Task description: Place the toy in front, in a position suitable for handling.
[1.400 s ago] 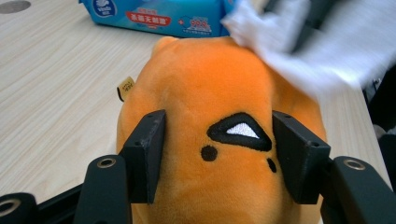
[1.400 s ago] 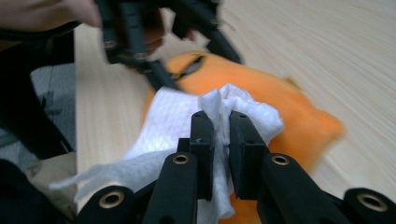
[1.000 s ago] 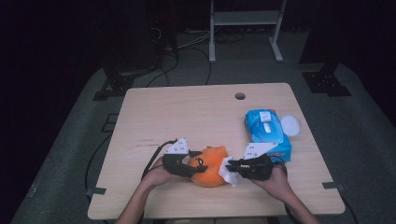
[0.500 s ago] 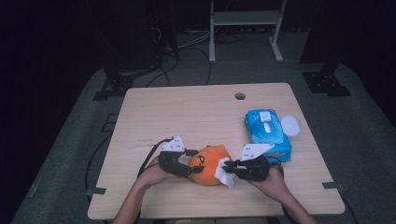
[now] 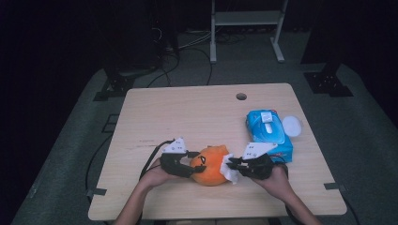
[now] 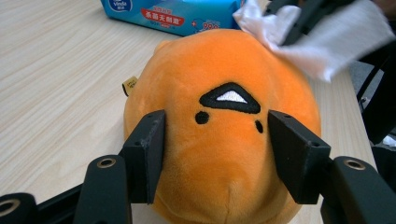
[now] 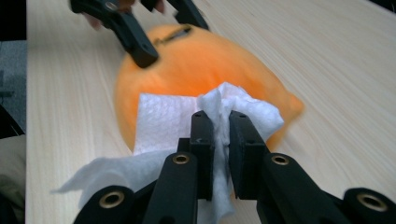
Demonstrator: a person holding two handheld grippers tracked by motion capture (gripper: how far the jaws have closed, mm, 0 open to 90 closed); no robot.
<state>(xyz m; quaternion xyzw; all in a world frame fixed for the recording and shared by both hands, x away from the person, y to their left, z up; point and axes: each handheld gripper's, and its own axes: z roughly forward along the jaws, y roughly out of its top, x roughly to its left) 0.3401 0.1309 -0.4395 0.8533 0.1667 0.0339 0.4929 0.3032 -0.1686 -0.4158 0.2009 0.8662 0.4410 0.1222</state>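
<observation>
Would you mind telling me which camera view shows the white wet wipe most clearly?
The right gripper view: the wet wipe is pinched in the right tool, draped against the orange plush toy. The left gripper view shows it at the toy's far side; the high view, a small white patch.

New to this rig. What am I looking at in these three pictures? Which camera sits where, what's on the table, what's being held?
There is no robot arm here: a person holds a hand-held two-jaw gripper in each hand. The high view looks down from above the person's side of the table. The other two come from cameras riding on each gripper, looking along its black jaws.

On the table lie an orange plush toy, a blue pack of wipes and a small white round lid-like thing beside the pack.

The left gripper has its jaws on either side of the plush toy, pressing its sides; they have just opened a little and closed again. The right gripper is shut on a white wipe and holds it against the toy, apparently to wipe it.
</observation>
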